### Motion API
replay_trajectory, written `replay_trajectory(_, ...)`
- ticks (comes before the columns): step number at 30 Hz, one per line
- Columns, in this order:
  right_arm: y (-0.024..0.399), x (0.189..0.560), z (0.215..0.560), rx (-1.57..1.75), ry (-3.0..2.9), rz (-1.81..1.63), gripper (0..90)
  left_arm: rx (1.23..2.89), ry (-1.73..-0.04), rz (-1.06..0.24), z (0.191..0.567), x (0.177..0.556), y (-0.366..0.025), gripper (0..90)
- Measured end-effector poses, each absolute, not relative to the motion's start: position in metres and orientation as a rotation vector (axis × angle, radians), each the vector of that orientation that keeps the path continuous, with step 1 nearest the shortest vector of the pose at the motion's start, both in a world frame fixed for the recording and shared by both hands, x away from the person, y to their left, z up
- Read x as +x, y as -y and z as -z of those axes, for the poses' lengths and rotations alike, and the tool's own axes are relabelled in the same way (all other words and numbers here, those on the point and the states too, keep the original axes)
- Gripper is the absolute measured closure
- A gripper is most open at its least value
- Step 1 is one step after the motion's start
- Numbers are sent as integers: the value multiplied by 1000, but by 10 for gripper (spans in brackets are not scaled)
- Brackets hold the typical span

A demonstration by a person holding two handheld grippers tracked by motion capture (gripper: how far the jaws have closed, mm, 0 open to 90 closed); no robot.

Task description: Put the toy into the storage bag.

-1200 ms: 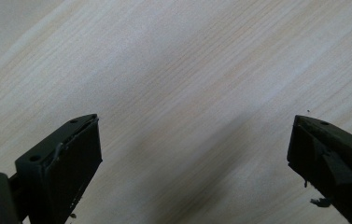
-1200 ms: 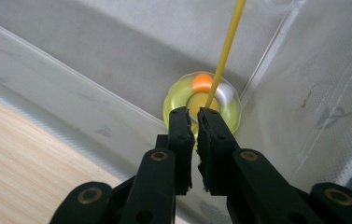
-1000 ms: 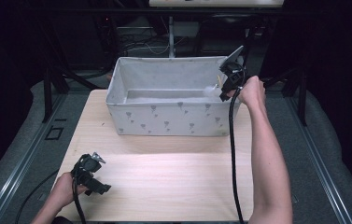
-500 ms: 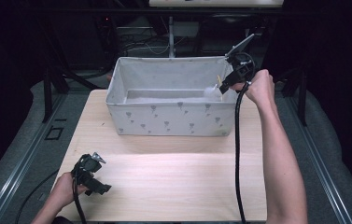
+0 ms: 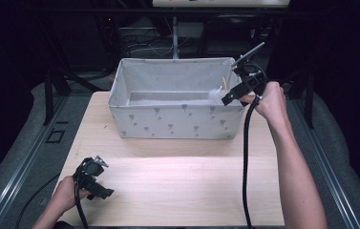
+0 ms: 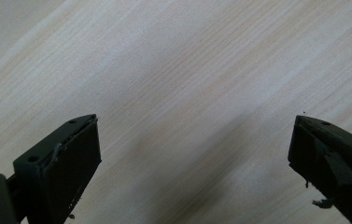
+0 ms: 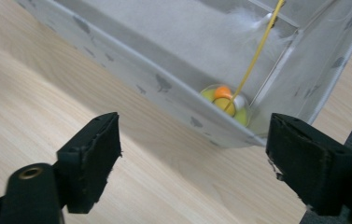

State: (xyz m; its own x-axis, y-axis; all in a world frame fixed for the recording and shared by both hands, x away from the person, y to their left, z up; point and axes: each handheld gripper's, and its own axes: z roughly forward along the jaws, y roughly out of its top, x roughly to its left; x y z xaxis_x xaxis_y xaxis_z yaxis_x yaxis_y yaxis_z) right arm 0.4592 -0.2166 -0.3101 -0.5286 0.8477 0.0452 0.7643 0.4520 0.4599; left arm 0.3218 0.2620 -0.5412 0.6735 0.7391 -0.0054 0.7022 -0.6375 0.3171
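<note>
Two tools at a desk with a fabric box

The right tool point(image 5: 230, 97), jaws wide apart and empty, hangs over the near right corner of the box point(image 5: 177, 121), where a yellow toy point(image 7: 223, 101) lies. The left tool point(image 5: 100, 183), also open and empty, hovers low over the desk point(image 5: 187, 181).

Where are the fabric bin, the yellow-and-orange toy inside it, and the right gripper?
fabric bin point(image 5: 177, 121): high view, front wall.
yellow-and-orange toy point(image 7: 224, 99): right gripper view, orange top.
right gripper point(image 5: 235, 92): high view, between its fingertips.
</note>
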Motion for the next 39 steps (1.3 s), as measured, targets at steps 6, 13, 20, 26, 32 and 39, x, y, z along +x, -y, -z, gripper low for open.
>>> replay_trajectory(6,212,435,319,1342,-2532,-655,135,2598,-1143,-182,541,322,-262,24)
replay_trajectory(13,207,414,334,1293,-2555,-646,126,2594,-1146,-182,541,321,-262,24)
replay_trajectory(20,208,391,358,1281,-2567,-676,111,2593,-1144,-182,541,321,-262,23)
replay_trajectory(26,213,371,388,1304,-2593,-648,86,2598,-1143,-181,542,321,-261,23)
replay_trajectory(32,217,353,415,1322,-2598,-650,71,2601,-1141,-180,541,322,-261,23)
replay_trajectory(39,219,331,453,1357,-2619,-631,67,2597,-1144,-177,542,321,-260,24)
